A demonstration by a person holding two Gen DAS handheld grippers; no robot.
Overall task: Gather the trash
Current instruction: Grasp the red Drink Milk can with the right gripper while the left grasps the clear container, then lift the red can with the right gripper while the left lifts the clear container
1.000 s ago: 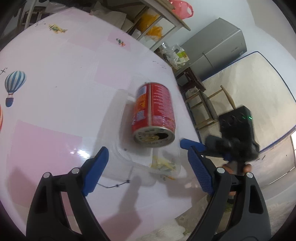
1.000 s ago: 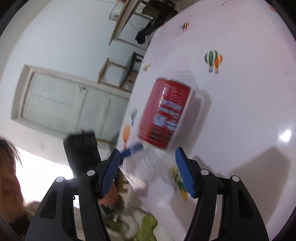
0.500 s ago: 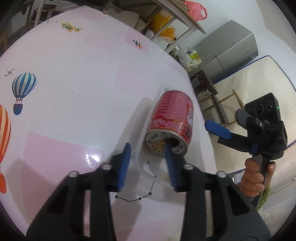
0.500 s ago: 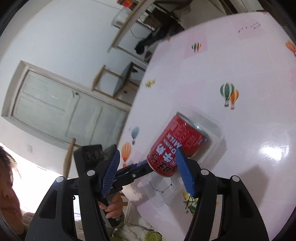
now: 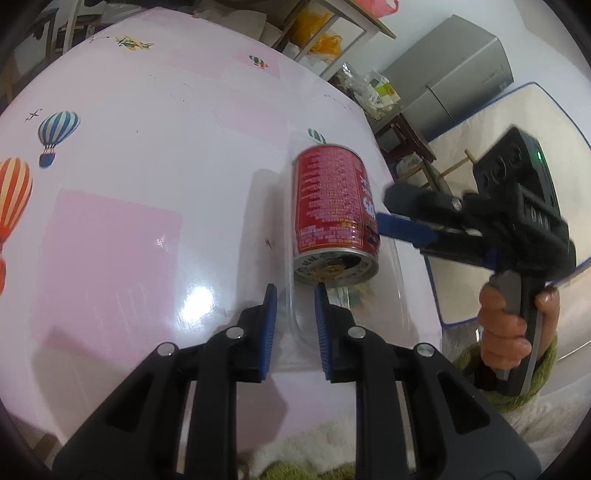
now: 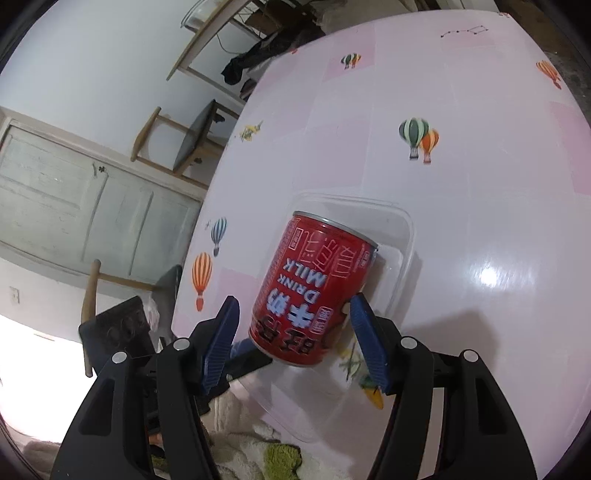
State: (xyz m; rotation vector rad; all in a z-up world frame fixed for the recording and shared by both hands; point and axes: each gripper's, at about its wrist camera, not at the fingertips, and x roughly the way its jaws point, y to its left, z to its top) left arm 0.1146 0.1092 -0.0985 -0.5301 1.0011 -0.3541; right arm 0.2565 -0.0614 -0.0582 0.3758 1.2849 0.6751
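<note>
A red milk can [image 5: 332, 199] lies on its side in a clear plastic tray [image 5: 402, 295] on the pink table [image 5: 147, 166], near the table's edge. My left gripper [image 5: 294, 291] straddles the tray's near corner wall. Its jaws are closing, and a gap still shows on each side of the thin plastic. A hand holds my right gripper [image 5: 384, 206], whose blue fingertip is against the can's side. In the right wrist view, the can [image 6: 314, 288] reaches in between the spread fingers of my right gripper [image 6: 294, 301], above the tray [image 6: 399, 229]. The left pad stands clear of the can.
The table's edge runs just below and right of the tray. Beyond it are a grey fridge [image 5: 454, 85], a shelf with yellow bags [image 5: 321, 29] and a leaning mattress [image 5: 517, 122]. A wooden chair [image 6: 192, 140] and a pale door [image 6: 74, 206] stand on the other side.
My left jaws went from wide open to narrow around the tray's corner wall. The can swung round in the tray. My right gripper came in against the can's side.
</note>
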